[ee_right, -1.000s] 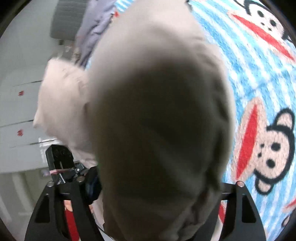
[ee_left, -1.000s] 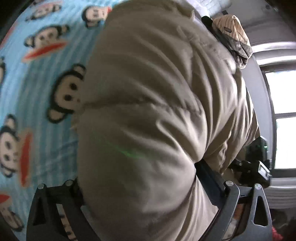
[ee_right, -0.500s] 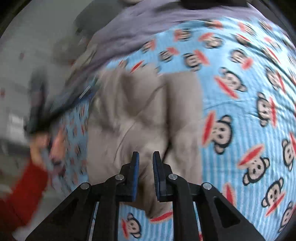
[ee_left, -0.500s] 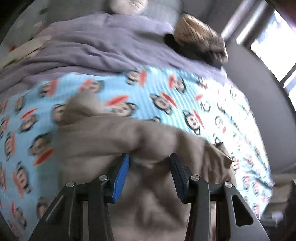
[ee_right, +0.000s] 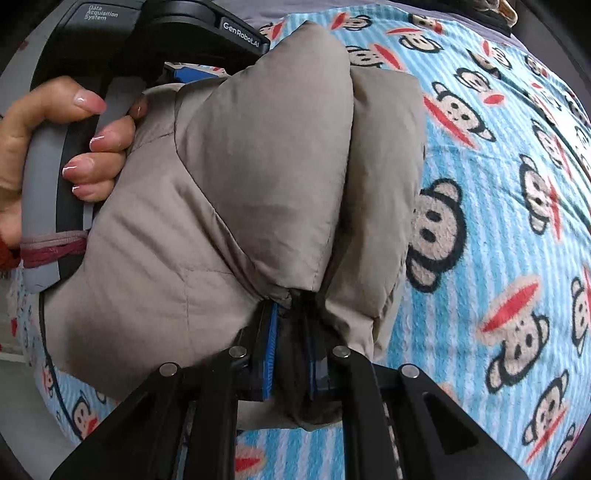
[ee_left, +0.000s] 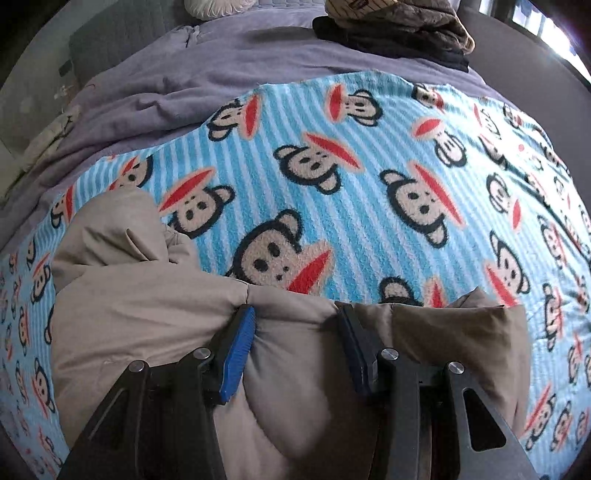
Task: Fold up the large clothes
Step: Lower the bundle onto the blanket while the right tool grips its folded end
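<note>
A beige padded jacket (ee_left: 147, 295) lies bunched on the blue monkey-print blanket (ee_left: 369, 192). In the left wrist view my left gripper (ee_left: 295, 317) has its blue-padded jaws spread apart around a puffy fold of the jacket, the pads pressing its sides. In the right wrist view the jacket (ee_right: 240, 184) fills the middle and my right gripper (ee_right: 290, 310) is shut on a gathered edge of it. The left gripper's body and the hand holding it (ee_right: 92, 140) show at the upper left of that view, against the jacket.
A purple duvet (ee_left: 221, 81) lies beyond the blanket. A pile of dark and striped clothes (ee_left: 399, 26) sits at the far edge, with a white pillow (ee_left: 218, 7) beside it. Blanket stretches to the right of the jacket (ee_right: 498, 221).
The jacket has come down from in front of the cameras onto the blanket. Both grippers have lowered with it and moved close together.
</note>
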### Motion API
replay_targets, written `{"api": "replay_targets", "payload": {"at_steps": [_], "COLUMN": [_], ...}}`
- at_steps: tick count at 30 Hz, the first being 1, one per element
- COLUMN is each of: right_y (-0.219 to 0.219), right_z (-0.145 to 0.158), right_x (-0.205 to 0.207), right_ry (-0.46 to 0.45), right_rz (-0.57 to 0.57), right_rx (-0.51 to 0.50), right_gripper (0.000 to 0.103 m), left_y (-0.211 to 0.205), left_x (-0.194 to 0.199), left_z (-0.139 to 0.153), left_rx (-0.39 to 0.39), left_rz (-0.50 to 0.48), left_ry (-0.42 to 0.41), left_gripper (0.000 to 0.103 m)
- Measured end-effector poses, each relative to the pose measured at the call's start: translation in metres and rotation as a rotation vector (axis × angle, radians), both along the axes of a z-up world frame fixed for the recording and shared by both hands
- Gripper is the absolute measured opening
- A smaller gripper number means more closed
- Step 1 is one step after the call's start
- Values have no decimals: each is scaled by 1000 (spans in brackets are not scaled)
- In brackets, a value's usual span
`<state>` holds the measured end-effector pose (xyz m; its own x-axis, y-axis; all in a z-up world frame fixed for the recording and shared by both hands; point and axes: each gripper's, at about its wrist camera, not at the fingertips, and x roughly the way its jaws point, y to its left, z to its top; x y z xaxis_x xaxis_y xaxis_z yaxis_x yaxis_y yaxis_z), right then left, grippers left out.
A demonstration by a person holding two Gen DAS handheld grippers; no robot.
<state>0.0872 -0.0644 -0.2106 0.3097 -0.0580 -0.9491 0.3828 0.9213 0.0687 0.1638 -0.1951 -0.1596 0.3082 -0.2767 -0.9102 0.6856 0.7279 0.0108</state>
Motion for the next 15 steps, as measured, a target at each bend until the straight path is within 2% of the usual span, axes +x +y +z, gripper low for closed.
{"api": "replay_targets", "payload": {"at_steps": [5,9,15], "right_y": [1,2,7], "right_z": [-6,-3,-15], "right_x": [8,-13,-9], "right_ry": [0,4,14], "right_rz": [-10,-3,-5], "right_rx": [6,-1,-6], "right_gripper": [13,13,13], "left_y": [-1,0,2], "left_x": [-4,-6,-5], "left_z": [-1,0,7], "left_rx": [12,17,26], "left_rz": [-7,-8,-13], "left_ry": [-19,-24,-24], "left_gripper": [48,48,48]}}
